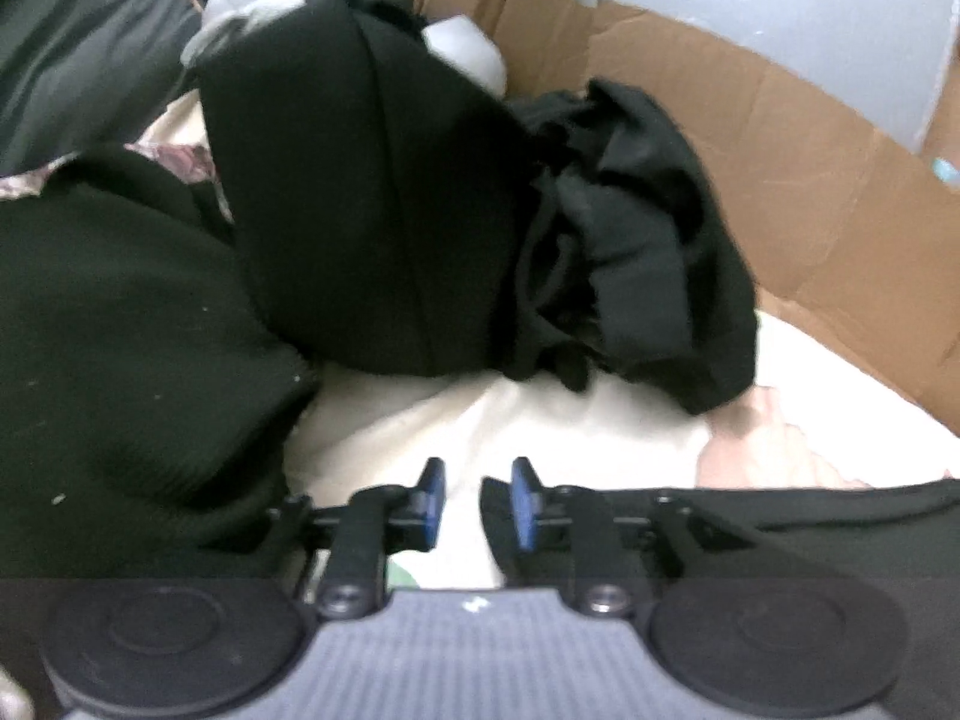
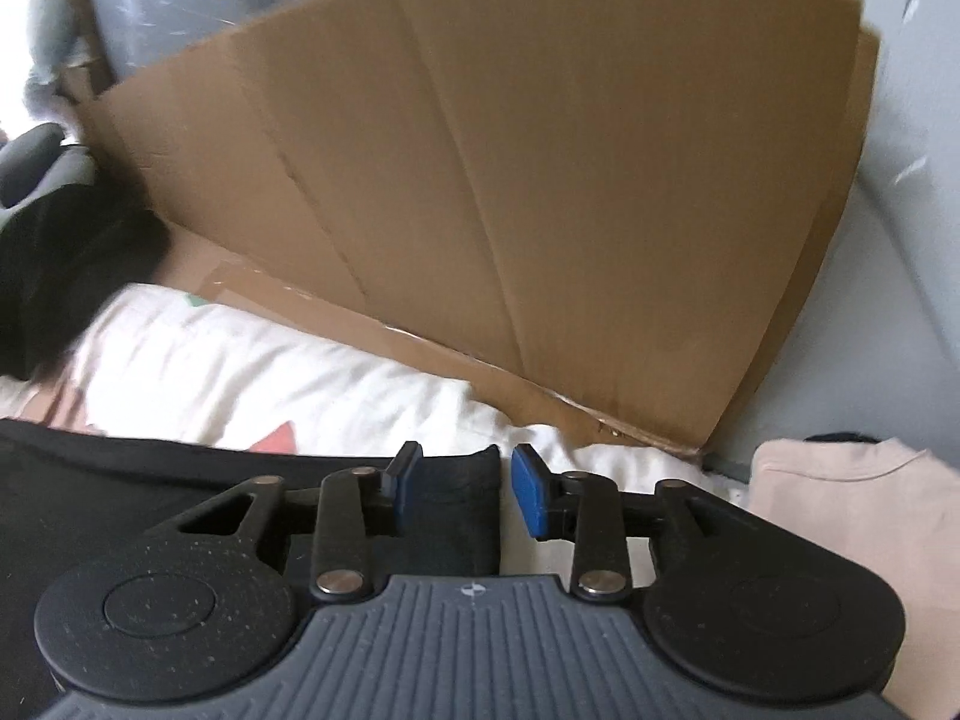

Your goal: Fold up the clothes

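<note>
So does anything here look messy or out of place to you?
Yes. A heap of dark clothes sits crumpled and unfolded on the white bedding, bunched against a creased, torn-edged cardboard sheet. By contrast, a pink garment at the far right of the right wrist view looks neatly folded.

A heap of black clothes point(image 1: 456, 228) blocks the left side, touching the cardboard wall point(image 2: 540, 192) behind. White bedding point(image 2: 270, 372) between them lies bare; a folded pink garment point(image 2: 852, 540) crowds the right.
</note>
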Tool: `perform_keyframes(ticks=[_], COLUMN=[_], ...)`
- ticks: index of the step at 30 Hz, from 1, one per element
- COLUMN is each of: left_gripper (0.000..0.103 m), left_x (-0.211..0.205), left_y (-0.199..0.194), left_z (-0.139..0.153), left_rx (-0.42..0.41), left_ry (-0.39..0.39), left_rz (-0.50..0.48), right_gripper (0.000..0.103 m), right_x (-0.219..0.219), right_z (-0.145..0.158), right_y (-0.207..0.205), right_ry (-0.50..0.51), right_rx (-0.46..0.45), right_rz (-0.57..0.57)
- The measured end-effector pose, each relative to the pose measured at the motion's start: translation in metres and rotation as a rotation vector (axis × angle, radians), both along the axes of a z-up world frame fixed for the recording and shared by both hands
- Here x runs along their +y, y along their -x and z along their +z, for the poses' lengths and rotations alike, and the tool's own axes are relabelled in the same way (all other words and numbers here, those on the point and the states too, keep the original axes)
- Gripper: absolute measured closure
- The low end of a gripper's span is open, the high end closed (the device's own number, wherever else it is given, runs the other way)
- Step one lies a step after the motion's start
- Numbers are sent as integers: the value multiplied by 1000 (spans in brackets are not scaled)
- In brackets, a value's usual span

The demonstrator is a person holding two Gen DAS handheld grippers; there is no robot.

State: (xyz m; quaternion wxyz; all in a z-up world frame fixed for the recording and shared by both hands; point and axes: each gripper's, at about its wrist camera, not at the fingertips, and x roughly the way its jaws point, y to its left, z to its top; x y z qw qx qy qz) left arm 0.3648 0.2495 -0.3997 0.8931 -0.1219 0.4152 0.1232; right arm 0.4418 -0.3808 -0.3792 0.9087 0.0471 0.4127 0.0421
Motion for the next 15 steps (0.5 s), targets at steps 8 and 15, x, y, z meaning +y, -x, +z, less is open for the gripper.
perform_keyframes(ticks=[8, 15], left_gripper=[54, 51], left_x=[-20, -38], left_y=[60, 113], left_z=[20, 36], left_rx=[16, 32], left_ry=[33, 56], left_rz=[-4, -7], right_gripper=[63, 62], right_x=[-5, -12], right_z=[25, 33], right_y=[42, 101], right_ry=[-63, -95], right_rx=[14, 63], right_rz=[44, 34])
